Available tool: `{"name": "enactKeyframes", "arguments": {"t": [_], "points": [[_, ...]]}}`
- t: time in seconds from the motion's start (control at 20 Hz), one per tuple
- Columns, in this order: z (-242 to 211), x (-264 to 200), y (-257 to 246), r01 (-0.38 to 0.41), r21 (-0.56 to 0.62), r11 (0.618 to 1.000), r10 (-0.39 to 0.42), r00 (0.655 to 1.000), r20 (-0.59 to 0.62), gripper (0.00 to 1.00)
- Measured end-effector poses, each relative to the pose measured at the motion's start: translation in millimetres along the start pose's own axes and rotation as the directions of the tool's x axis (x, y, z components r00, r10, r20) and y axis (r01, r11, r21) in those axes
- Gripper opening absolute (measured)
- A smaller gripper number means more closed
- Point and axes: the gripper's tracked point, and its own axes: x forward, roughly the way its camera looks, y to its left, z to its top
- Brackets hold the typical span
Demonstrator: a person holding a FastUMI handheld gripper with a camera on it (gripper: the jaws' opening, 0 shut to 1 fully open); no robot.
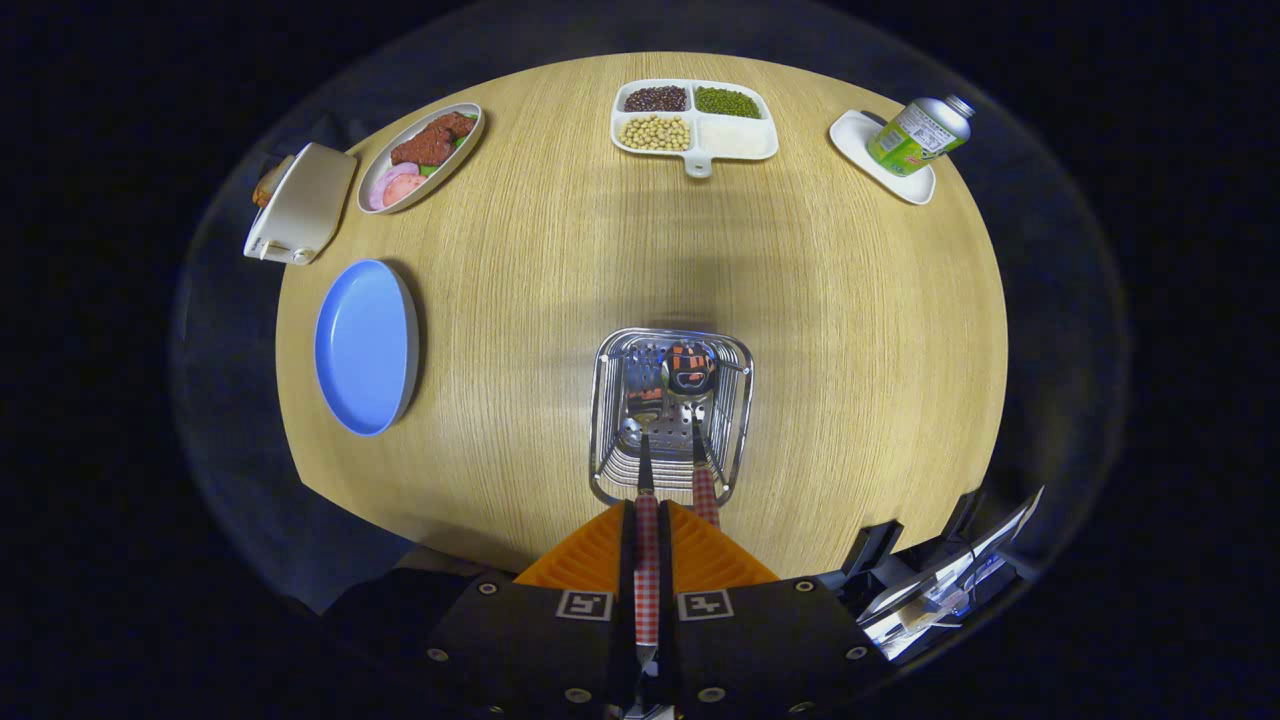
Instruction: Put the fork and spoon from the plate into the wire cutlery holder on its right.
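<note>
Jaws (647,520) are clamping a checked-handle utensil (647,580), its head dipping into the wire cutlery holder (670,415) at 12 o'clock just ahead. A 2nd checked handle (705,495) is leaning in the holder. Blue plate (365,345) is sitting at 10 o'clock on the worktop (850,330).

From my seat I see the gripper (647,560) pinching a checked handle (647,580), but its lower end slips out of sight down between the fingers (595,560). Whether that piece is the fork or the spoon I cannot tell, since the heads inside the wire holder (671,415) blur behind reflections. A second checked handle (706,497) at one o'clock is partly covered by the finger. At ten o'clock, something brown (268,183) hides behind the white appliance (301,203). At four o'clock, shiny clutter (940,580) beyond the worktop (860,330) is too distorted to identify.
</note>
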Motion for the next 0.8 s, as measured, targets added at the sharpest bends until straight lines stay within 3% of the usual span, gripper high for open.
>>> {"name": "enactKeyframes", "arguments": {"t": [0.4, 0.6, 0.8], "points": [[12.3, 5.8, -4.2, -0.021, 0.052, 0.998, 0.021, 1.0, -0.01, 0.11], [30.0, -0.2, -5.2, -0.032, 0.106, 0.994, 0.025, 0.998, 0.065, 0.11], [54.0, -22.5, -4.9, -0.057, 0.146, 0.988, 0.023, 0.974, 0.224, 0.17]]}}
